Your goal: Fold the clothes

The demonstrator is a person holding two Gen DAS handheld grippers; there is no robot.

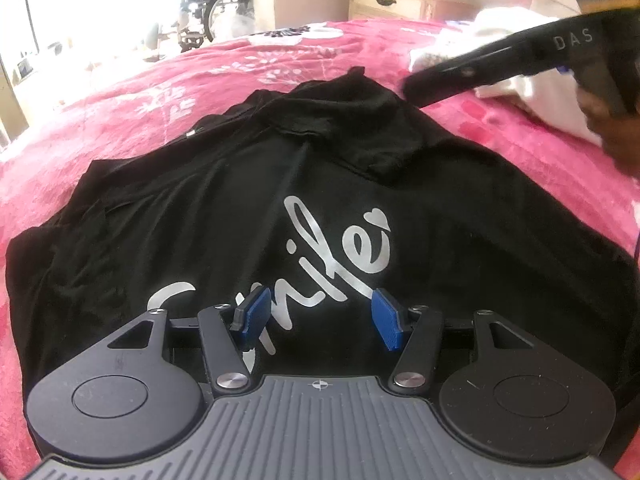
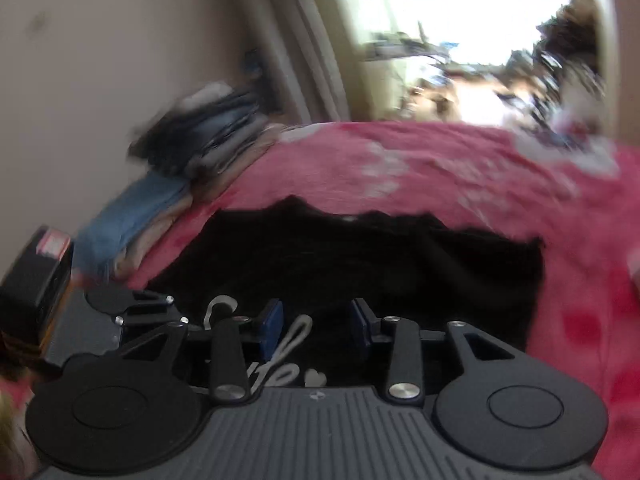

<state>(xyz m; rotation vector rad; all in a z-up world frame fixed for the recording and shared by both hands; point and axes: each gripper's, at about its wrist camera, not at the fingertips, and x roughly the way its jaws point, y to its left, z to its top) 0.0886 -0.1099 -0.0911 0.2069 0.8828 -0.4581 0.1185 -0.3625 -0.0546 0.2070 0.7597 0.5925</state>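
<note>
A black shirt with a silver "Smile" script lies spread flat on a pink bedspread. My left gripper hovers open just above the lettering, nothing between its blue pads. The right gripper reaches in from the upper right, its tip by the shirt's far right corner. The blurred right wrist view shows the same shirt. There my right gripper stands open over the shirt, holding nothing. The left gripper's body sits at the left edge.
A stack of folded clothes rests against the wall at the bed's edge. White garments lie heaped on the bed beyond the shirt. A cream nightstand and a wheel stand behind the bed.
</note>
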